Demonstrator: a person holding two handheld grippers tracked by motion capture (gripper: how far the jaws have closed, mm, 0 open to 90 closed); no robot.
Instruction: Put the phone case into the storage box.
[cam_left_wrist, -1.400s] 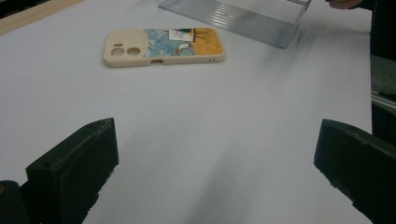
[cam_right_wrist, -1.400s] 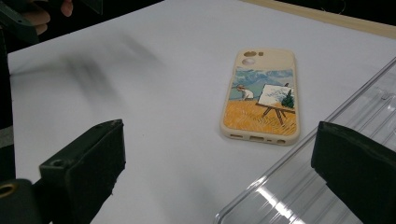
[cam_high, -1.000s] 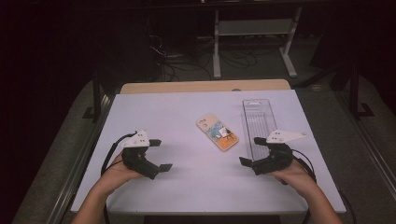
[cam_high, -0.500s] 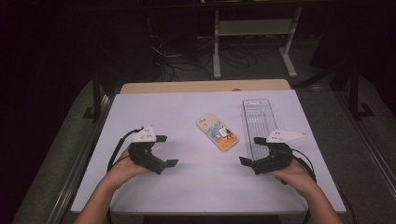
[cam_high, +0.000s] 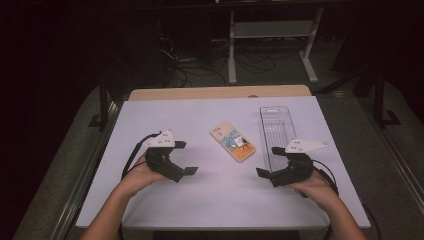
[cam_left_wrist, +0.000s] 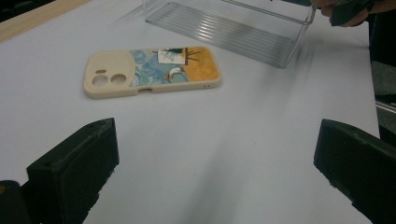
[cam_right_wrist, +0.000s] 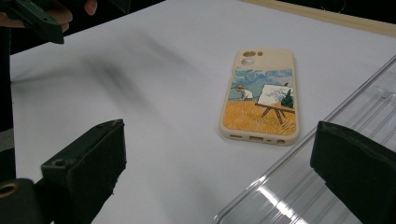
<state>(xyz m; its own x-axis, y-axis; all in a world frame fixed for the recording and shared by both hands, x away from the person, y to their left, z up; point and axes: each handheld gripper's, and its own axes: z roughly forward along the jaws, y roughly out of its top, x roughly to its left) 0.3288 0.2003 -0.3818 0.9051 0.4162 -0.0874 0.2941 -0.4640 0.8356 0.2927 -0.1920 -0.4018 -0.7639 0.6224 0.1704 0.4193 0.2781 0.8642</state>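
both tools sit low over the near part of the white counter (cam_high: 220, 200), left tool (cam_high: 181, 159) and right tool (cam_high: 270, 161) each with jaws wide apart, holding nothing. between them, farther on, the phone case (cam_high: 232, 141) lies flat, just beside the clear tray (cam_high: 277, 127).

Bare table (cam_high: 165, 120) is lying open between the left gripper (cam_high: 182, 157) and the phone case (cam_high: 232, 141), nothing blocking that lane. On the right gripper (cam_high: 267, 161) side, the clear tray (cam_high: 276, 131) is sitting just beside the case (near wall crowding the jaws), narrowing the approach.
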